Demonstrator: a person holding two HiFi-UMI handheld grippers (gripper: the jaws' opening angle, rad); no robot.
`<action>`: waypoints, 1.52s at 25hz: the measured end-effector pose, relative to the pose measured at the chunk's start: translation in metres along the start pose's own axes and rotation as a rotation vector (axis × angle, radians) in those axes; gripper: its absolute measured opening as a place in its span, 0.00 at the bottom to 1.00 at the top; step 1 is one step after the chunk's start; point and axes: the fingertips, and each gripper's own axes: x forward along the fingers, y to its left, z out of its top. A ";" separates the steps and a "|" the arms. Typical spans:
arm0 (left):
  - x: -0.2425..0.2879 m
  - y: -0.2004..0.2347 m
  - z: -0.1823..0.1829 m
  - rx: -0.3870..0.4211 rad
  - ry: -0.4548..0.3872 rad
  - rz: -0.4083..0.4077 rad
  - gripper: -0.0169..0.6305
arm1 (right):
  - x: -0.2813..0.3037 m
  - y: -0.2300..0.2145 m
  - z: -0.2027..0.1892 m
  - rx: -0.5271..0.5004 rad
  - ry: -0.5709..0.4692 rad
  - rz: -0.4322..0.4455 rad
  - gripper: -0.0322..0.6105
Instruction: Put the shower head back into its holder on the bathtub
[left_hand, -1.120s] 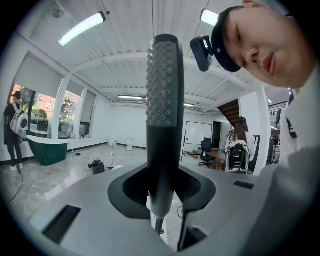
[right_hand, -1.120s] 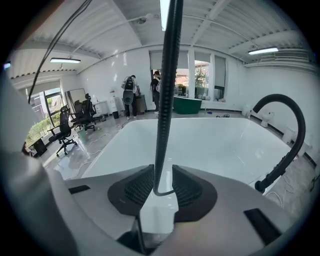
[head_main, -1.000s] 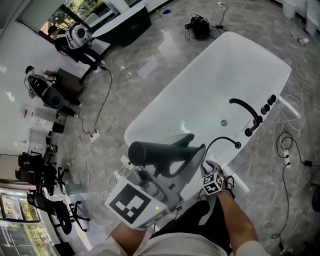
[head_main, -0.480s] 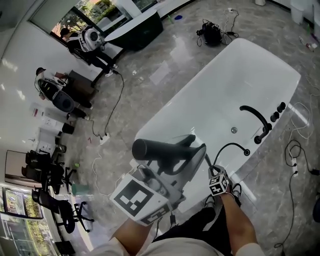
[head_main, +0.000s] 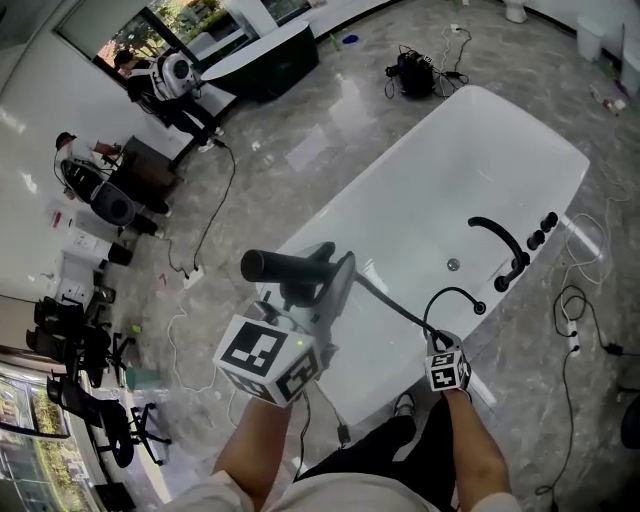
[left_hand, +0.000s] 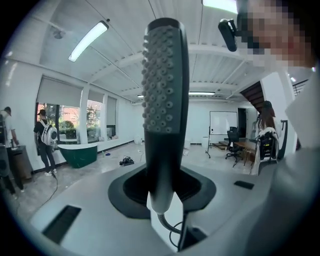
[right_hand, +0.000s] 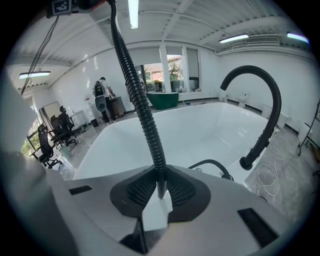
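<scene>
White oval bathtub (head_main: 400, 200) below the person; black arched spout (head_main: 497, 228) and black knobs (head_main: 541, 230) stand on one long rim, with loose cables (head_main: 580, 290) on the grey marble floor beside it. Dark grey stick-shaped shower head (left_hand: 165, 90), nubbed face showing, is held in the air above the tub's end; left gripper (left_hand: 162, 200) pinches its handle. Right gripper (right_hand: 159, 192) pinches the black ribbed hose (right_hand: 140, 105) near the rim.
</scene>
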 end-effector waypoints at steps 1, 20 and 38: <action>0.000 0.006 -0.003 0.013 0.011 0.020 0.20 | -0.004 -0.002 0.004 -0.001 -0.006 -0.007 0.16; 0.020 0.031 -0.117 -0.059 0.216 0.042 0.20 | -0.206 -0.090 0.138 -0.058 -0.289 -0.278 0.16; 0.069 -0.077 -0.077 -0.107 0.214 -0.188 0.20 | -0.369 -0.129 0.269 -0.294 -0.453 -0.543 0.16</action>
